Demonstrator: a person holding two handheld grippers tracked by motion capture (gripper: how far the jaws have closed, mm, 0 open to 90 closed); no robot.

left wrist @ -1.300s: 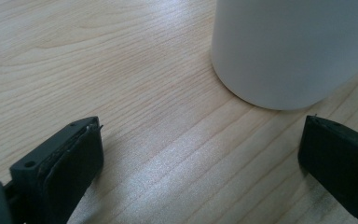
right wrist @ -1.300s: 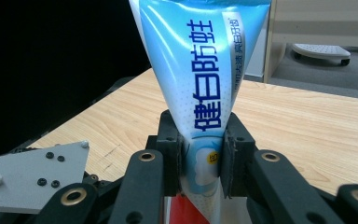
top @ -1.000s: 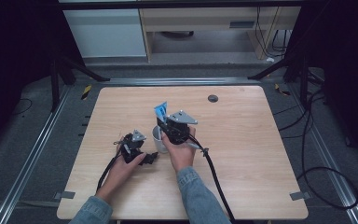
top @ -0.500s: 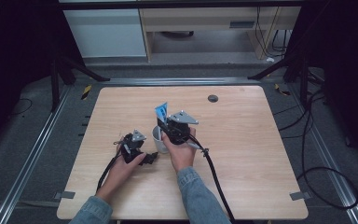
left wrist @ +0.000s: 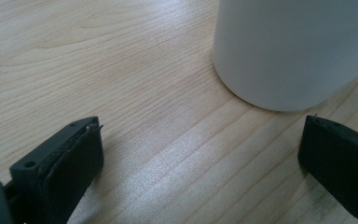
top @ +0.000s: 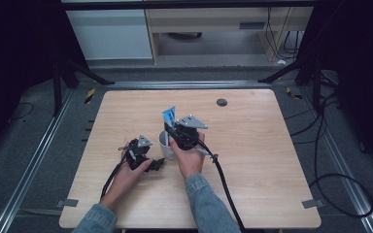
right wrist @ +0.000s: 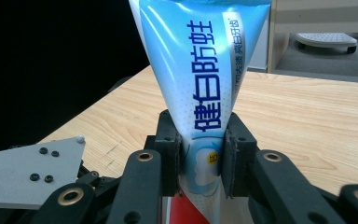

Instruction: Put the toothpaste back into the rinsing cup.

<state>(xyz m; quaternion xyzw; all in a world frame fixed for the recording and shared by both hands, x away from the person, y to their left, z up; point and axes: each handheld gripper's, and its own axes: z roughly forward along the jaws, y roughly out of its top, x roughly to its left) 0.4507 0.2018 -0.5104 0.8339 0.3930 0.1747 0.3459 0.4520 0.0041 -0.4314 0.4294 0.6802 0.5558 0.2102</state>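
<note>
Left gripper [top: 156, 164], a black two-jaw tool with a grey three-cornered plate on top, lies low on the pale wooden table [top: 272, 160] in the person's left hand [top: 128, 172], its tips pointing right toward the white cylindrical cup [top: 165, 144]; its jaws stand spread wide with bare wood between them, and in the left gripper view the cup's smooth white wall [left wrist: 293, 51] stands just ahead of them, close to the right-hand jaw but not touching either pad. Just right of that, the cup stands upright on the table between the two hands, partly covered from above by the other tool. Over it, the right gripper [top: 171, 130], held in the person's right hand [top: 189, 158] with a denim sleeve behind it, pinches a blue and white toothpaste tube with dark blue characters [top: 169, 116]; the right gripper view shows both black pads [right wrist: 235, 154] pressed flat against the narrow lower part of the tube [right wrist: 200, 70], which rises upright and widens toward its crimped top, while a red band shows below the pads. Whether the tube's lower end sits inside the cup cannot be told. Farther right and toward the far edge, a small dark round disc [top: 221, 102] lies on the wood, well apart from everything else
</note>
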